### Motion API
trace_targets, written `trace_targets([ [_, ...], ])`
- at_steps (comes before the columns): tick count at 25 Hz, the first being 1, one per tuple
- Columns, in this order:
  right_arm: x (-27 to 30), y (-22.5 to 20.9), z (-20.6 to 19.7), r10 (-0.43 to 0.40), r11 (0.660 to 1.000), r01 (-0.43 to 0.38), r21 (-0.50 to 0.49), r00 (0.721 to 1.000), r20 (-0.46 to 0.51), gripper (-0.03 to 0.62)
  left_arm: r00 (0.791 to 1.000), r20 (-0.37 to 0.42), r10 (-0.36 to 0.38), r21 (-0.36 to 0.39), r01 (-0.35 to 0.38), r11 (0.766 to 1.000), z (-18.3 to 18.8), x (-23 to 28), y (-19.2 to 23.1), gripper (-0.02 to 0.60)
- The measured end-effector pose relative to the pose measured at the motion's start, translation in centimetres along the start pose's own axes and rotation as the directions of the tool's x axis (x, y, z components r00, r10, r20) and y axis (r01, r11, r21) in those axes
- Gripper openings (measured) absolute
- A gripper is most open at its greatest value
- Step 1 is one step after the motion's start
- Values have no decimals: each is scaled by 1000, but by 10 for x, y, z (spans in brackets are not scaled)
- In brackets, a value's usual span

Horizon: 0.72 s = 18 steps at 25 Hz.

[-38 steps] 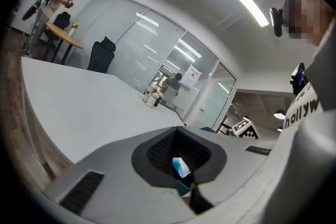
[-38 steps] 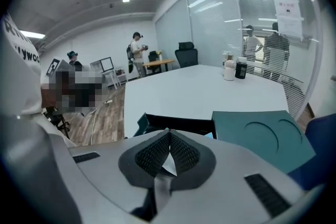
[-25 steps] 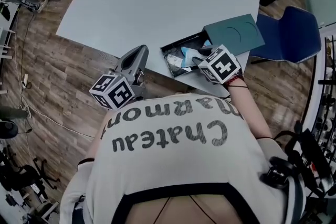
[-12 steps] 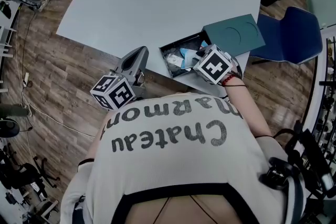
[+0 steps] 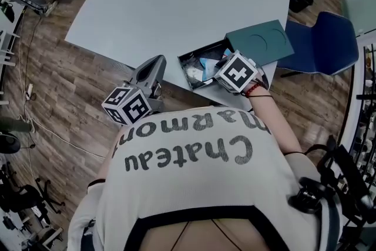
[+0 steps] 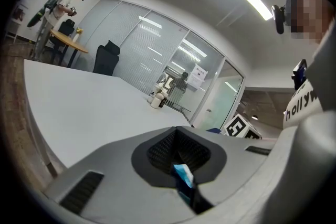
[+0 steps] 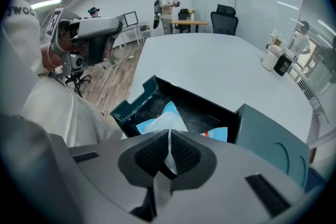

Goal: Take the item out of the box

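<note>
Right gripper view shows the right gripper (image 7: pixel 169 136) tipped steeply down into the open box (image 7: pixel 131 105). Its jaws have just been closing and now stand narrow, with the thin white edge of the packet (image 7: pixel 163 123) pinched between the pads. The rest of the packet lies just beyond the tips, inside the box. The lid (image 7: pixel 273 149) rests on the desk (image 7: pixel 210 65) beside the gripper.

The bite looks shallow (only a sliver of the edge sits in the seam), so I judge the packet could slide out as soon as it is raised. A sharp pull might also tear so thin an edge. A second blue piece (image 7: pixel 218 134) lies against the packet, close beside the jaws, and could be dragged up along with it. The box sits near the desk's rim on the person's side; if the packet catches on a wall, the whole box may shift toward that rim.

The packet is flat and limp, pale blue with a white, slightly creased face. It will likely flop and hang from the pinch, not stay stiff.

The left gripper (image 6: pixel 176 139) is held well apart from the box, off the desk's edge. Its jaws are together on a small blue-and-white sliver (image 6: pixel 184 176); what that is I cannot tell
</note>
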State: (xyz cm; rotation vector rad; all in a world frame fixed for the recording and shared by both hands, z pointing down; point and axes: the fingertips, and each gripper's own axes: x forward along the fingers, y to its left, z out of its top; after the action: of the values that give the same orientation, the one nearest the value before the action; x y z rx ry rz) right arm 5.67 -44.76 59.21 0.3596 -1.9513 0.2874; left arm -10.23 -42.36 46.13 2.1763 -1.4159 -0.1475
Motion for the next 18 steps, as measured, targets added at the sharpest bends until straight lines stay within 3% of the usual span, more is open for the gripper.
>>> trace_targets([
  [6,-7,-1,-2,21,998,-23,59,999,44,8,1000,13,13,3,-13,1000,2,-5,-5,12],
  [11,-22,2,21,54,985,-86,150,978,202,5,999,21,28,-6,-28,1000,-3,-15,-2,12],
  [13,-30,1,31,71,974,-130,183,952,296,5,999,26,39,-18,-38,999,-3,-17,0,12],
  [18,-53,-8,49,71,915,-271,299,838,541,5,999,34,40,-44,-38,998,-9,-15,-3,12],
])
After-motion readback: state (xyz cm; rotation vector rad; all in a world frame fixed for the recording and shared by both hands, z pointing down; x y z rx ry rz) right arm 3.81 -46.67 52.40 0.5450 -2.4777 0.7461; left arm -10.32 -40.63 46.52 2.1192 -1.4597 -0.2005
